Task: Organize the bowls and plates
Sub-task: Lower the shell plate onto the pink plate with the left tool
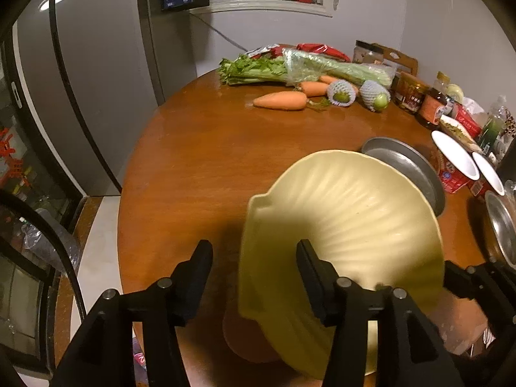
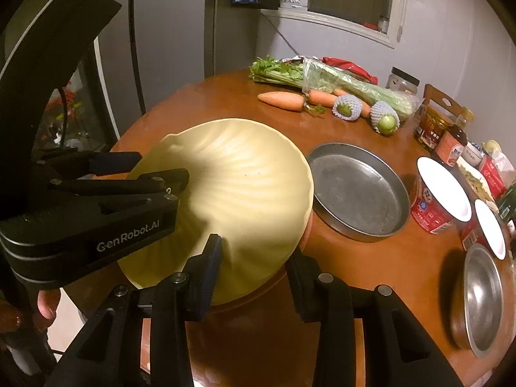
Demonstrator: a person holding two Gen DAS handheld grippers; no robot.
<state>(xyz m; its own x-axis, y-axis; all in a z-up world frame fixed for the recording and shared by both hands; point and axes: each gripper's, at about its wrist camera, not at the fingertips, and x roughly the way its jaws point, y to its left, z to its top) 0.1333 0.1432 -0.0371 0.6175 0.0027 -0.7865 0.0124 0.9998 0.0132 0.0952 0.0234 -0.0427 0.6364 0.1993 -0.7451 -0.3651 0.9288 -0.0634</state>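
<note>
My left hand-held gripper (image 1: 254, 277) has its jaws apart around the near rim of the yellow plate (image 1: 348, 222), one finger outside the rim and the other over the ribbed inside; I cannot tell whether the pads press on it. My right hand-held gripper (image 2: 254, 264) also straddles the plate's edge with its jaws apart, one finger on top and the other beside the rim; contact is unclear there too. The plate is tilted, its far side raised, and sits over the near part of the table (image 2: 225, 103). Just beyond the plate, to its right, lies a metal pan (image 2: 358, 193). Right of the pan stand two red cups (image 2: 438, 200), and nearer than those a steel bowl (image 2: 483, 300). Well beyond the plate, at the table's far edge, lie carrots (image 2: 282, 100), celery (image 2: 322, 79) and two netted green fruits (image 2: 346, 108).
</note>
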